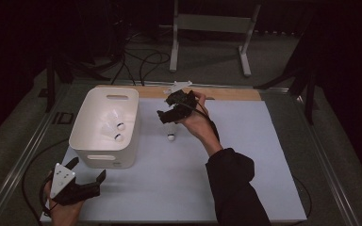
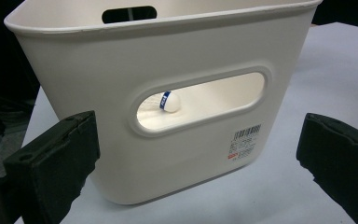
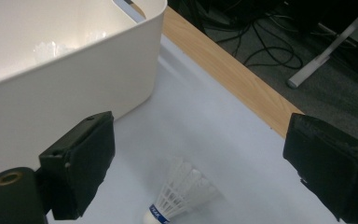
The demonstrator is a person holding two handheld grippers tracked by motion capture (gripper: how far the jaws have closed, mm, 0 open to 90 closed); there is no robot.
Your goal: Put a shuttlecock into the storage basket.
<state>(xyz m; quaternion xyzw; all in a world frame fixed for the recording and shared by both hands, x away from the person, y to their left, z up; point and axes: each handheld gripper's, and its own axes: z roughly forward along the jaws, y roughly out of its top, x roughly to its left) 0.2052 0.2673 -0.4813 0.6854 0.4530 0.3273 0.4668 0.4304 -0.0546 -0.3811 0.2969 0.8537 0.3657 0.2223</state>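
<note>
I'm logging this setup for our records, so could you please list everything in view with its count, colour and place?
bin: one, white, on the mat's left half, handle slots in its walls.
shuttlecocks in bin: two, white with blue bands, on the bin floor.
shuttlecock: one, white with a blue band, on the mat right of the bin, below the right gripper.
mat: one, pale blue-grey, covering the table.
table edge: one strip, light wood, along the far side.
stand: one, grey metal, on the floor beyond the table.
cables: several, black, on the floor.
left gripper: one, black, near the mat's left corner, jaws open.
right gripper: one, black, above the loose shuttlecock, jaws open.
</note>
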